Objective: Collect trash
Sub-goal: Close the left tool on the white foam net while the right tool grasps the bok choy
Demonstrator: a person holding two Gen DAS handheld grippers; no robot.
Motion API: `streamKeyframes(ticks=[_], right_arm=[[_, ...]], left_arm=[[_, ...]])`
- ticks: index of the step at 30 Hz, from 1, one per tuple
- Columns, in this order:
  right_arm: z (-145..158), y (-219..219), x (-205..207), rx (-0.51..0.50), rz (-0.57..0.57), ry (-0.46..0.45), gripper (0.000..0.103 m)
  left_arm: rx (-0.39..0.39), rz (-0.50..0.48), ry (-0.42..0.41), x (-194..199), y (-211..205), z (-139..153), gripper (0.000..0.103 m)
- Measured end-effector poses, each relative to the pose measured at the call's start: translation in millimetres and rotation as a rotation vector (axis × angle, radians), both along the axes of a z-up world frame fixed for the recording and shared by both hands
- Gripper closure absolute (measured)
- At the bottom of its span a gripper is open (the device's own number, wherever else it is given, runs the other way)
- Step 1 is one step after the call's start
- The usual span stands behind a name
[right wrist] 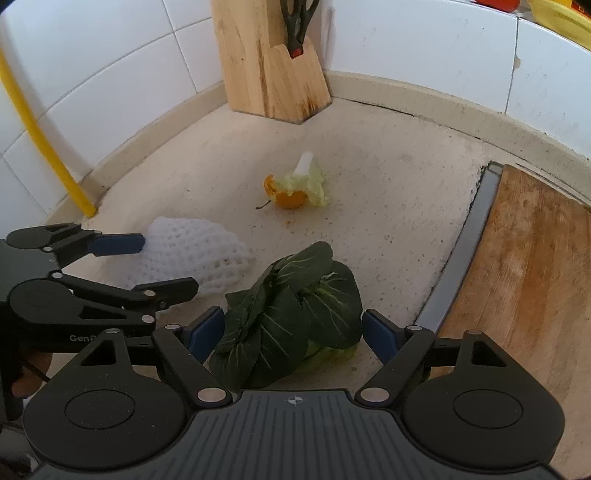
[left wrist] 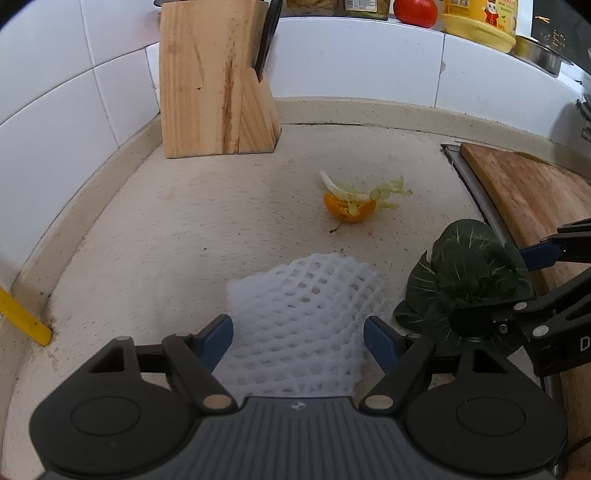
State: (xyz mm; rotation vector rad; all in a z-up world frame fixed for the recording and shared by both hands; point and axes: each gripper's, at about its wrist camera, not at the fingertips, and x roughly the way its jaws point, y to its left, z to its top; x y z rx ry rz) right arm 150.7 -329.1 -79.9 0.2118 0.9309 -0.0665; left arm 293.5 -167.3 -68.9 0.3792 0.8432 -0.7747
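Observation:
A white foam fruit net (left wrist: 303,314) (right wrist: 192,254) lies on the beige counter (left wrist: 221,221). My left gripper (left wrist: 299,339) (right wrist: 170,263) straddles it, open, with a blue pad close to each side of the net. A dark green leafy vegetable (right wrist: 291,310) (left wrist: 461,280) lies to the right of the net. My right gripper (right wrist: 293,334) (left wrist: 487,286) stands open around it, and the pads do not press on the leaves. Farther back sits an orange peel with a pale cabbage scrap (left wrist: 349,206) (right wrist: 291,192) on top of it.
A wooden knife block (left wrist: 214,85) (right wrist: 266,62) stands in the tiled back corner. A wooden cutting board (left wrist: 535,199) (right wrist: 524,277) lies to the right beside a metal rim (right wrist: 461,251). A yellow pipe (right wrist: 40,140) runs down the left wall. A tomato (left wrist: 415,11) and a yellow tub (left wrist: 476,22) sit on the ledge.

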Motion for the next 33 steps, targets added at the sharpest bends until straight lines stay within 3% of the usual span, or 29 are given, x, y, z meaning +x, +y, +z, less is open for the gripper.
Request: streamKeyframes(ticks=[20, 33], right_arm=[[-6, -3, -1, 0.039, -0.011, 0.007, 0.019], [-7, 4, -2, -0.014, 0.007, -0.004, 0.018]], left_arm=[[0.000, 0.020, 0.009, -2, -5, -6, 0.024], [-0.004, 0.016, 0.001, -3, -6, -10, 0.021]])
